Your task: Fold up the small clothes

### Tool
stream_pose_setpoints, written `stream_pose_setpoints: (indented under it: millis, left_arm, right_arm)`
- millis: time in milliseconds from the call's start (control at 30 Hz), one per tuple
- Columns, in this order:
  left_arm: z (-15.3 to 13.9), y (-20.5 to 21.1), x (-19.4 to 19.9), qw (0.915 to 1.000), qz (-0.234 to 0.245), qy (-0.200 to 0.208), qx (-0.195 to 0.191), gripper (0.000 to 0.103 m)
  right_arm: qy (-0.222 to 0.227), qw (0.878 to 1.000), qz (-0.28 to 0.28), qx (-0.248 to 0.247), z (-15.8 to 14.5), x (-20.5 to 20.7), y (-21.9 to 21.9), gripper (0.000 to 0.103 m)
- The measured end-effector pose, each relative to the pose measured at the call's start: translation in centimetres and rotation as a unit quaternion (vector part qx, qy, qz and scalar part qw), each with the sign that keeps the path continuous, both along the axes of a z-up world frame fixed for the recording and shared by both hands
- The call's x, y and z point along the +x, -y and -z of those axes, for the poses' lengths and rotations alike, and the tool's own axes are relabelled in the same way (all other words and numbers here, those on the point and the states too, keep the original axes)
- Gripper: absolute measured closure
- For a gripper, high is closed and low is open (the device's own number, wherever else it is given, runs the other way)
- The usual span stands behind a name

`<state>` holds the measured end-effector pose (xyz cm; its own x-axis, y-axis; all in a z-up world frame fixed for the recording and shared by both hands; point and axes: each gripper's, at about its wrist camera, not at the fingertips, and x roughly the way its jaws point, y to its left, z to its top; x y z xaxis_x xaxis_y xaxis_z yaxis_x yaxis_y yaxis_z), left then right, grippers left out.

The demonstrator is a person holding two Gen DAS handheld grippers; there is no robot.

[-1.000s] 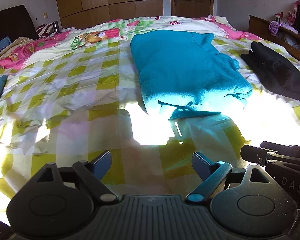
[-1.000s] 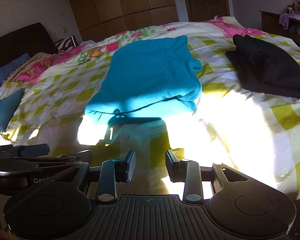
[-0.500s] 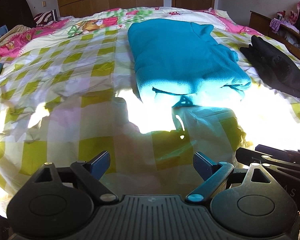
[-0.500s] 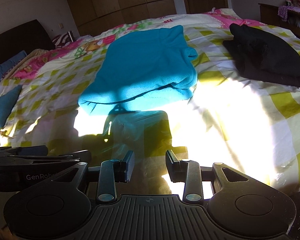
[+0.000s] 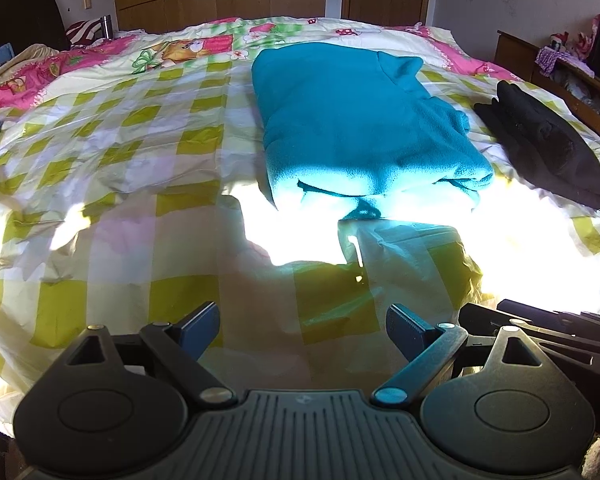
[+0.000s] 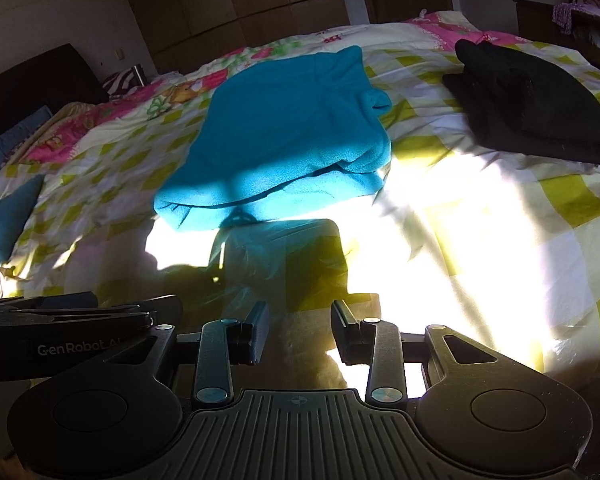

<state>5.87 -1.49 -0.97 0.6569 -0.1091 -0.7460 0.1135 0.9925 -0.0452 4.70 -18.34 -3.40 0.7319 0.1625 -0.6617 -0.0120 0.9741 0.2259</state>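
Fleece, by the nap of it: the teal garment (image 5: pixel 360 128) lies folded lengthways in the middle of the bed (image 5: pixel 100 184), its near hem in a bright patch of sun and its far end toward the pillows. Left of it the checked bedcover is bare; at the far left edge a corner of another teal cloth (image 6: pixel 4 220) shows. The left hand-held gripper (image 5: pixel 302 322) hovers low over the cover, short of the hem, fingers spread wide with nothing between them. The right hand-held gripper (image 6: pixel 300 330) sits close beside it, its fingers parted more narrowly and likewise empty. To the right of the teal piece, well apart from it, a black garment (image 6: pixel 532 112) lies in a loose heap.

The fleece looks soft, thick and light, with no stiffness; it should sag wherever unsupported, and the layers will likely slide over one another. I would pinch through all layers at the two near corners of the hem, one gripper each, rather than at mid-edge, where only the top layer might lift.
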Motion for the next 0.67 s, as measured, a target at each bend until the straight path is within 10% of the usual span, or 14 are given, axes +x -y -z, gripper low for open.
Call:
stream_pose_setpoints:
  millis: [667]
  left_arm:
    - [-0.26,0.28,-0.30,0.9997,-0.003,0.021,0.014,0.002]
  right_arm:
    - [-0.002,1.000,-0.003,0.011,0.27,0.04,0.01,0.069]
